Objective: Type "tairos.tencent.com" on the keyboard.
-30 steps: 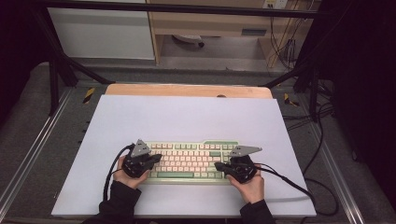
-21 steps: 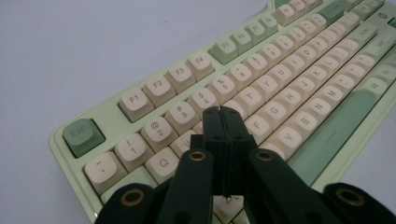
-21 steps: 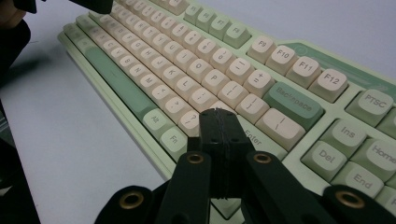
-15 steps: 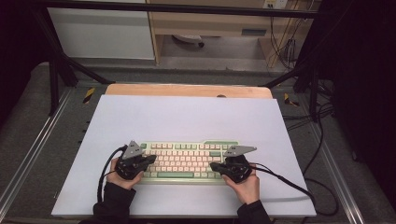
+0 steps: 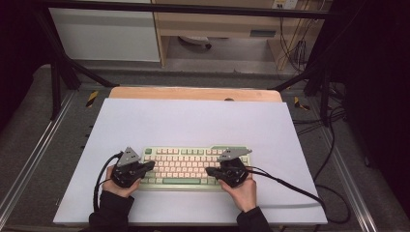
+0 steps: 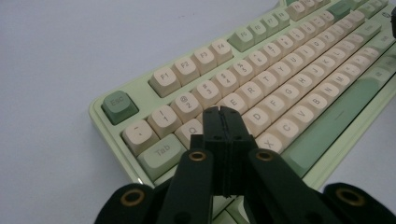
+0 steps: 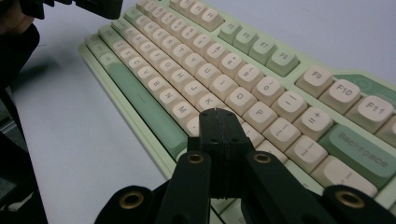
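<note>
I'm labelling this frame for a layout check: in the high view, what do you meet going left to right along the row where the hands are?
Left hand → left gripper → keyboard → right gripper → right hand → the right gripper's cable, all on the white table.

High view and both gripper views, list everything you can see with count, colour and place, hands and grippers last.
Keyboard: one, pale green with cream keys, near middle of the mat.
Mat: one, pale lilac-white, covering the table.
Table: one, wooden edge showing past the mat's far side.
Frame bars: several, black, around the table.
Cables: several, black, far right on the floor.
Left gripper: one, black, jaws shut, over the keyboard's left end.
Right gripper: one, black, jaws shut, over the keyboard's right end.
Hands: two, holding the grippers.
</note>
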Available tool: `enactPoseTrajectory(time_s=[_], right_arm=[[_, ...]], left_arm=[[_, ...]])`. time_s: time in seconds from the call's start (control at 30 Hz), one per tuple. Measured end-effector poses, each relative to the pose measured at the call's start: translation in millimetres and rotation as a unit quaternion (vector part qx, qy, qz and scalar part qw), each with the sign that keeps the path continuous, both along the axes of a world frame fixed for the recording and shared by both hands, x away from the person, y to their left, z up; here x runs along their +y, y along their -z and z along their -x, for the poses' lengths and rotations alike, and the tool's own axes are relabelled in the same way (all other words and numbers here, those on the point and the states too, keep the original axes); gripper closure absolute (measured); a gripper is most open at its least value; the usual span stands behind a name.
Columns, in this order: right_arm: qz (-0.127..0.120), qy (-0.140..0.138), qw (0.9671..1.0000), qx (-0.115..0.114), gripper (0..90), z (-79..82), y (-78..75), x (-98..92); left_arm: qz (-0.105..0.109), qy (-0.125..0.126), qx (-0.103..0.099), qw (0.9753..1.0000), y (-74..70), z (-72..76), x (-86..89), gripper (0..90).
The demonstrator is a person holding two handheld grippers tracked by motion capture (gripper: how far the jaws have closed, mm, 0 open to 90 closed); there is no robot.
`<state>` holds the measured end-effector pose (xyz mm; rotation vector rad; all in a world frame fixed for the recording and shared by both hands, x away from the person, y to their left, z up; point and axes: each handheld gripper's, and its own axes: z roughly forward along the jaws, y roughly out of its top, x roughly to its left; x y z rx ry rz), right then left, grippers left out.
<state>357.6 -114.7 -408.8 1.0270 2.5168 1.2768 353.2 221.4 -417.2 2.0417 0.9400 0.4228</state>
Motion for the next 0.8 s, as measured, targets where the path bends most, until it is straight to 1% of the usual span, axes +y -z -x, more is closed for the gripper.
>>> enactPoseTrajectory(time_s=[0.1,0.4,0.47,0.8], right_arm=[[-0.005,-0.002,1.0,0.002,90.0,-1.1,0.7,6.2],[-0.001,-0.015,0.9999,0.004,90.0,-5.2,4.9,30.2],[-0.003,-0.018,0.9998,0.005,90.0,-6.1,6.8,35.6],[-0.006,-0.024,0.9996,0.013,90.0,-9.1,13.9,52.2]], left_arm=[[0.001,0.001,0.002,1.0,0.5,-0.3,0.1,90.0],[0.001,0.002,0.005,1.0,2.4,-1.5,0.6,90.0],[0.001,0.002,0.004,1.0,2.3,-1.6,0.9,90.0],[0.001,0.003,0.005,1.0,2.8,-1.6,0.1,90.0]])
